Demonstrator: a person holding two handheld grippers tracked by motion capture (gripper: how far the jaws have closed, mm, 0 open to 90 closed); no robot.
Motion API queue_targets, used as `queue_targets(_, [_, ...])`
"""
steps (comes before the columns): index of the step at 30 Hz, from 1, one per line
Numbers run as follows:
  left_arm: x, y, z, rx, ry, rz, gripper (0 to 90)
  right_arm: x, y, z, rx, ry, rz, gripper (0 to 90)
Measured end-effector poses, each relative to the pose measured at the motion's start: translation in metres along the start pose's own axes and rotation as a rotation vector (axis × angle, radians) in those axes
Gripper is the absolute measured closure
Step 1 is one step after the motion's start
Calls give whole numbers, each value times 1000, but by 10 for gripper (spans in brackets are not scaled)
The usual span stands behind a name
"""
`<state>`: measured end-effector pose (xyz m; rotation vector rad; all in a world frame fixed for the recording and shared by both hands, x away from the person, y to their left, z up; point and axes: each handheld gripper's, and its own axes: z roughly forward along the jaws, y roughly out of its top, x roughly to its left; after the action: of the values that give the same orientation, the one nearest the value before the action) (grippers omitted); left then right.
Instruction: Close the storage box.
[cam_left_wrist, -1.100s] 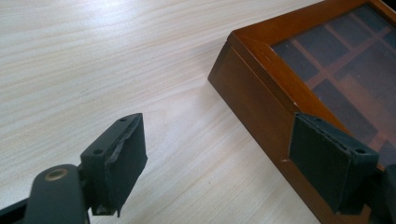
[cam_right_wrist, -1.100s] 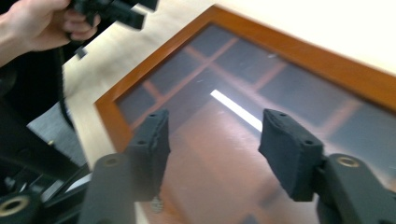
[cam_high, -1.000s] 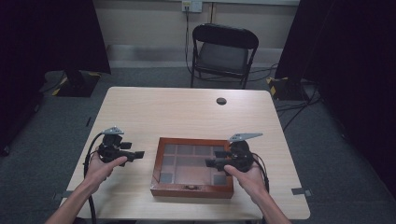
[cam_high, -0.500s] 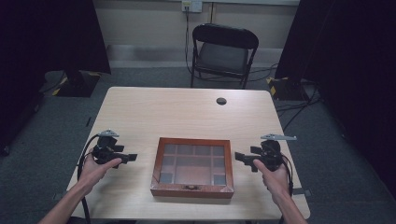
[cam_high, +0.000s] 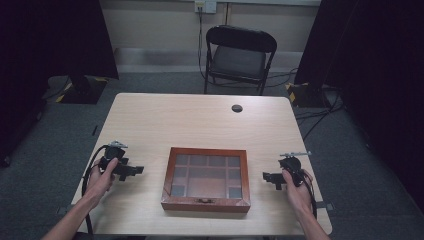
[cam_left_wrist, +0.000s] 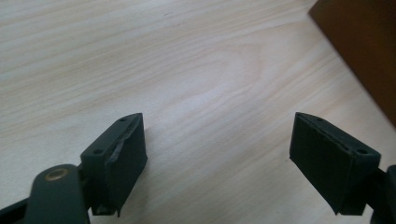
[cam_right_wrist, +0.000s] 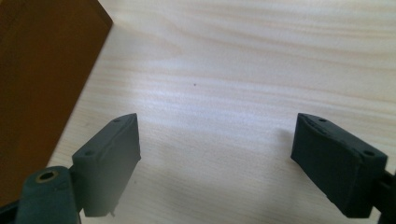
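Note:
A shallow brown wooden box (cam_high: 206, 179) with a glass lid over several compartments lies shut at the table's front middle. My left gripper (cam_high: 137, 170) is held low over the table to the box's left, pointing at it. Its jaws stand open over bare wood (cam_left_wrist: 217, 158), with a box corner (cam_left_wrist: 364, 42) ahead. My right gripper (cam_high: 265, 176) is held to the box's right, also pointing at it. Its jaws (cam_right_wrist: 217, 158) have just opened wider and hold nothing. The box's side (cam_right_wrist: 37, 79) lies beyond the left jaw.
A small black round disc (cam_high: 237, 108) lies near the table's far edge. A black folding chair (cam_high: 239, 55) stands behind the table (cam_high: 190, 125). Cables run across the floor at the right and along both grippers.
My right gripper has moved from over the box's right side out to the right and down beside it. The left gripper has drifted slightly left and lower.

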<state>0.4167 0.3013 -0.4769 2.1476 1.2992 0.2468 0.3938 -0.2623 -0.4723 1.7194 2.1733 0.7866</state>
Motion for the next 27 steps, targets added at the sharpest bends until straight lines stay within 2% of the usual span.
queue_targets(2, [-2,-1,3,3,13,5,187,2,-1,5,19,-13,-5,143])
queue_targets(3, [-3,-2,5,5,30,23,182,3,-1,6,17,-19,-13,138])
queue_targets(5, [-6,-3,8,-20,62,22,172,6,-2,9,0,-57,-35,136])
queue_targets(6, [-7,-3,9,-30,82,30,167,7,-3,11,-14,-76,-40,129])
queue_targets(7, [-9,-5,12,-51,122,37,157,9,-5,13,-36,-99,-41,113])
queue_targets(8, [-11,-6,14,-55,137,42,150,10,-7,17,-71,-119,-72,44])
queue_targets(9, [-12,-6,15,-64,142,42,149,10,-9,20,-87,-112,-79,0])
queue_targets(10, [-12,-7,16,-73,147,44,134,11,-9,21,-88,-111,-87,0])
queue_targets(16, [-12,-11,22,-131,149,41,29,11,-12,25,-146,-107,-86,0])
queue_targets(17, [-11,-12,22,-128,150,47,8,10,-13,26,-164,-104,-91,0])
queue_targets(19, [-10,-13,23,-146,143,50,0,9,-14,27,-189,-100,-95,0])
queue_targets(21, [-8,-15,24,-163,128,78,0,10,-14,28,-191,-101,-94,0])
queue_targets(27, [-8,-15,24,-162,128,79,0,10,-14,28,-191,-102,-94,0])
